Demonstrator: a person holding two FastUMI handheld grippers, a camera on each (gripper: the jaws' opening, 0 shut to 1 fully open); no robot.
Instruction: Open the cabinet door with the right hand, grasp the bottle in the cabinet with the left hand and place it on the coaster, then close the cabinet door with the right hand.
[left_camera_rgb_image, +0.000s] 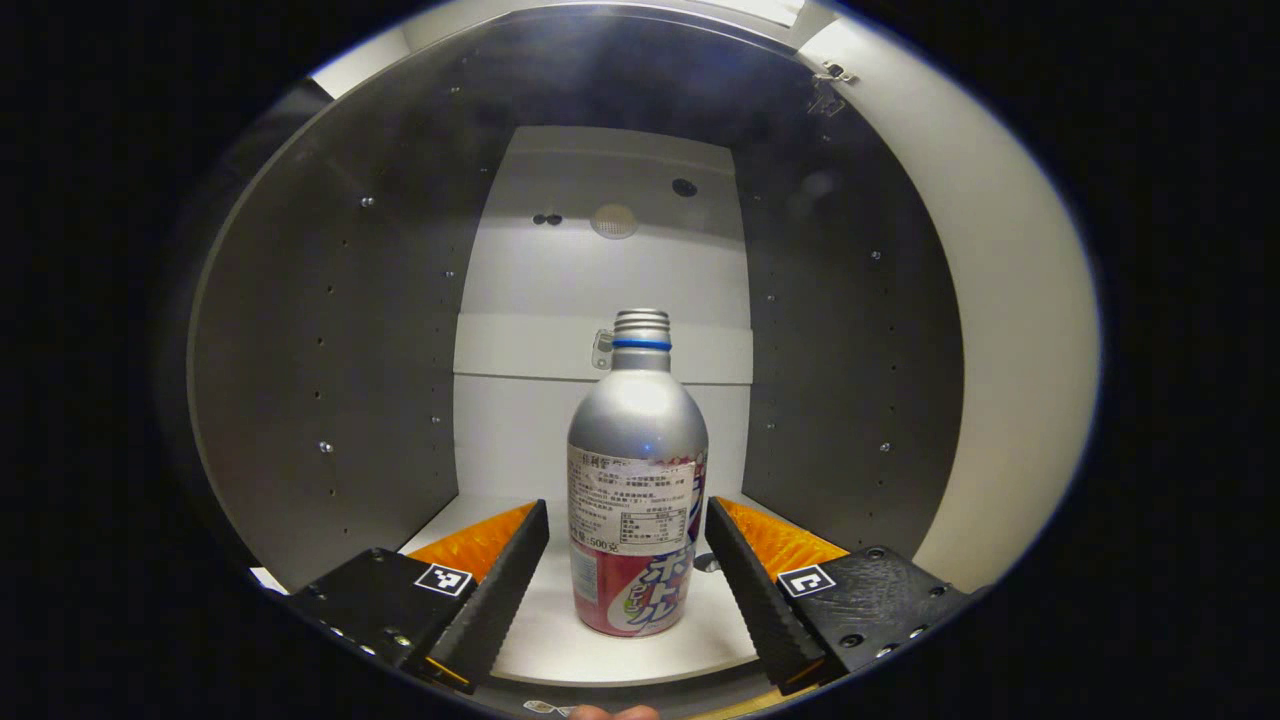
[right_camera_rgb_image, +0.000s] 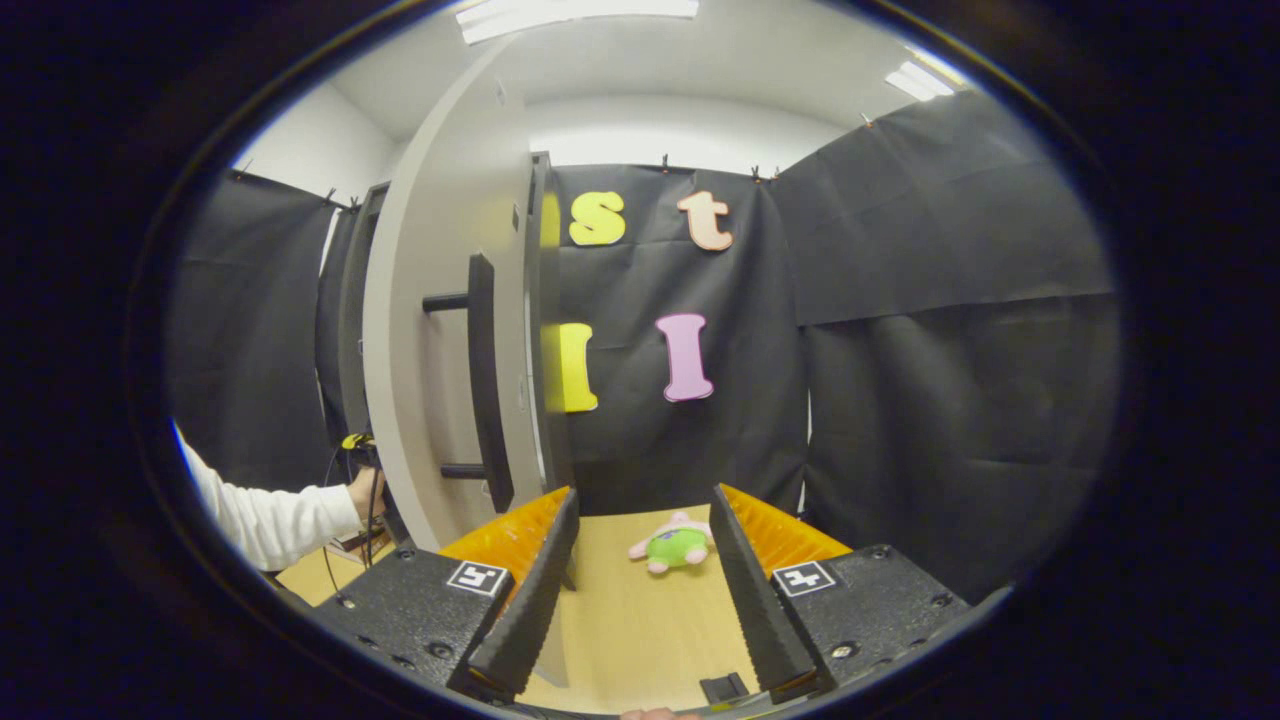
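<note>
Left gripper (left_camera_rgb_image: 627, 560) inside cabinet (left_camera_rgb_image: 330, 330), jaws open, one on each side of bottle (left_camera_rgb_image: 637, 480), not touching. Bottle upright on white cabinet floor, no cap. Right gripper (right_camera_rgb_image: 643, 580) over counter (right_camera_rgb_image: 640, 610), jaws open, holding nothing. Cabinet door (right_camera_rgb_image: 440, 330) open, left of it, handle (right_camera_rgb_image: 485, 380) facing right. Plush toy (right_camera_rgb_image: 675, 542) far on counter. White sleeve (right_camera_rgb_image: 265, 515) at left.

Lab booth: black cloth walls (right_camera_rgb_image: 950, 300), ceiling strip lights (right_camera_rgb_image: 575, 12).

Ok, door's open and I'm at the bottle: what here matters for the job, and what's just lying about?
Job:
bottle, upright in the cabinet
left gripper, open around the bottle
cabinet door, open, with its handle
right gripper, open

Lying about:
plush toy on the table
</note>
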